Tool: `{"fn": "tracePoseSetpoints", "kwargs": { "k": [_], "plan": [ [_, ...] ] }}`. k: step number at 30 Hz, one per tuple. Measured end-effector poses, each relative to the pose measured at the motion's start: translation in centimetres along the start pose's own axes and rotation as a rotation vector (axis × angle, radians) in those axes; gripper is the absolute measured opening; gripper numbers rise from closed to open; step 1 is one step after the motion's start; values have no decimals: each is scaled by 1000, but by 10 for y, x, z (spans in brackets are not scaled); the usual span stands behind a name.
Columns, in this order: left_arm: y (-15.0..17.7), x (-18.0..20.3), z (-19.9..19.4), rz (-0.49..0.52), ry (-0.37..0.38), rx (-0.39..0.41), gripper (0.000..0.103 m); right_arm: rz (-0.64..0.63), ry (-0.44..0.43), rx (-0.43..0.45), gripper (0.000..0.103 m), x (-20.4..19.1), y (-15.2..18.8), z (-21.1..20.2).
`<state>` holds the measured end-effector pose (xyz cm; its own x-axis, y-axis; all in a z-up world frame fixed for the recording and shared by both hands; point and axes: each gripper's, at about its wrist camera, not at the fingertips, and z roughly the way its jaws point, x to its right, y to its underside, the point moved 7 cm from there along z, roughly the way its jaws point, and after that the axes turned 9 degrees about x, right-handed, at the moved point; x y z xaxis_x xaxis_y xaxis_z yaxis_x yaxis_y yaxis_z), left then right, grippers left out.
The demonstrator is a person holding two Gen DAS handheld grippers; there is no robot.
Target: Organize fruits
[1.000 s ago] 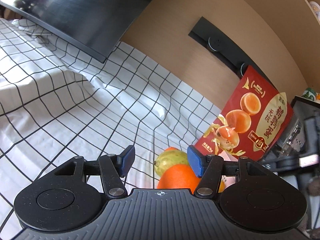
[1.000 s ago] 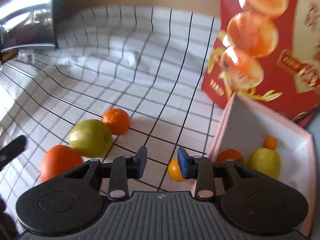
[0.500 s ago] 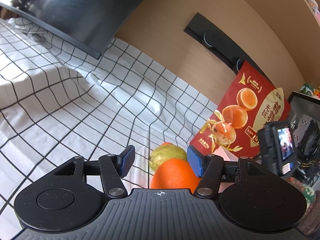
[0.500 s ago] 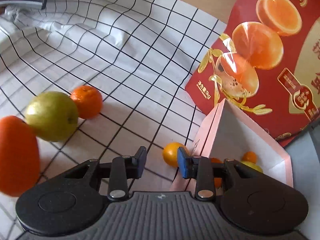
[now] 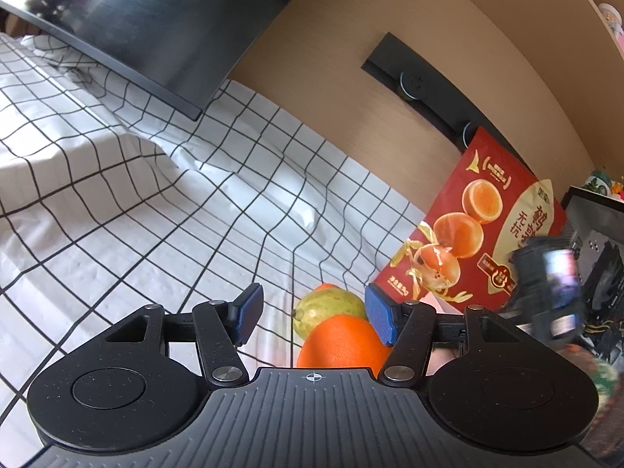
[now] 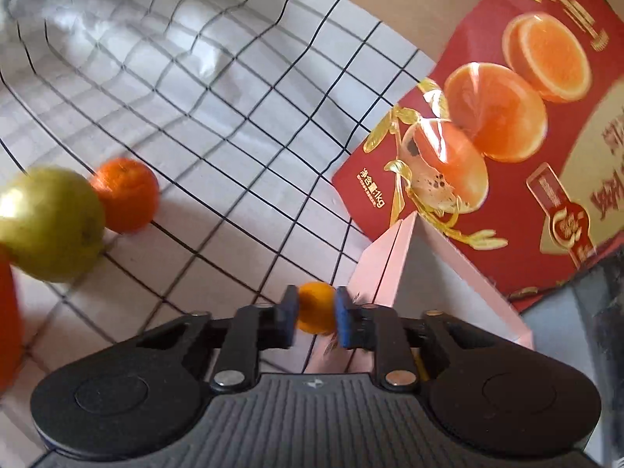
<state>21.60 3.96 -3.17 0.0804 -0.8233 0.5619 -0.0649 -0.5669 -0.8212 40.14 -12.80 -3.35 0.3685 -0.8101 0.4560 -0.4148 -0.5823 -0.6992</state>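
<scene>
In the right wrist view my right gripper (image 6: 315, 316) is shut on a small orange citrus (image 6: 315, 312), its blue pads pressing both sides, just left of the pink box (image 6: 386, 261). A green-yellow fruit (image 6: 48, 224) and a tangerine (image 6: 126, 195) lie on the checked cloth at the left, with part of a big orange (image 6: 7, 312) at the edge. My left gripper (image 5: 312, 312) stands open above the cloth, nothing between its pads; a big orange (image 5: 343, 345) and the green-yellow fruit (image 5: 327, 308) lie just beyond it.
A red fruit carton (image 6: 507, 124) leans against the wooden wall behind the pink box. A dark monitor (image 5: 156, 19) stands at the back left over the checked cloth (image 5: 156, 202). The right gripper's body (image 5: 546, 292) shows at the right edge of the left wrist view.
My right gripper dropped toward the small citrus beside the pink box, tilted down and closed on it. The left gripper kept still and stayed open.
</scene>
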Motion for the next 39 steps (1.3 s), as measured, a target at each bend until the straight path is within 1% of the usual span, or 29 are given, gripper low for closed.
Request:
{"fn": "tracePoseSetpoints", "kwargs": {
  "k": [1, 3, 6, 9, 11, 12, 15, 16, 17, 19, 21, 24, 25, 27, 30, 34, 36, 37, 39],
  "plan": [
    [1, 0, 0, 1, 2, -3, 63, 56, -46, 14, 9, 5, -1, -11],
    [3, 3, 2, 10, 12, -18, 63, 135, -131, 36, 9, 12, 0, -33],
    [8, 11, 4, 41, 31, -49, 63, 205, -259, 78, 9, 22, 11, -74],
    [13, 18, 6, 67, 32, -68, 63, 239, -341, 98, 9, 25, 30, -101],
    [16, 22, 7, 72, 31, -78, 63, 218, -355, 109, 9, 22, 38, -109],
    [18, 24, 8, 73, 34, -84, 63, 205, -347, 119, 9, 21, 39, -110],
    [22, 27, 9, 87, 29, -87, 63, 199, -341, 131, 15, 19, 33, -102],
    [21, 26, 8, 84, 21, -82, 63, 194, -336, 129, 22, 16, 29, -96],
    [20, 24, 8, 73, 15, -76, 63, 167, -321, 125, 26, 11, 24, -87],
    [18, 19, 7, 43, 14, -70, 63, 90, -244, 128, 28, 0, 15, -68],
    [18, 16, 7, 22, 17, -70, 63, 77, -194, 94, 28, -3, 7, -43],
    [18, 19, 8, 29, 34, -75, 63, 139, -182, 16, 28, -2, 2, -10],
    [19, 21, 7, 38, 41, -74, 63, 158, -174, -12, 30, -2, 1, 1],
    [19, 25, 6, 54, 52, -72, 63, 161, -116, -30, 31, 1, 0, 14],
    [20, 26, 6, 61, 55, -73, 63, 124, -101, -44, 33, -6, -4, 20],
    [19, 23, 5, 53, 47, -61, 63, 60, -57, -60, 32, -18, -6, 25],
    [18, 23, 4, 51, 48, -56, 63, 67, -50, -46, 32, -19, -8, 22],
    [18, 23, 4, 53, 50, -57, 63, 89, -71, -34, 32, -17, -8, 17],
    [20, 25, 5, 62, 55, -66, 63, 155, -147, -9, 32, -10, -7, -4]
  ]
}}
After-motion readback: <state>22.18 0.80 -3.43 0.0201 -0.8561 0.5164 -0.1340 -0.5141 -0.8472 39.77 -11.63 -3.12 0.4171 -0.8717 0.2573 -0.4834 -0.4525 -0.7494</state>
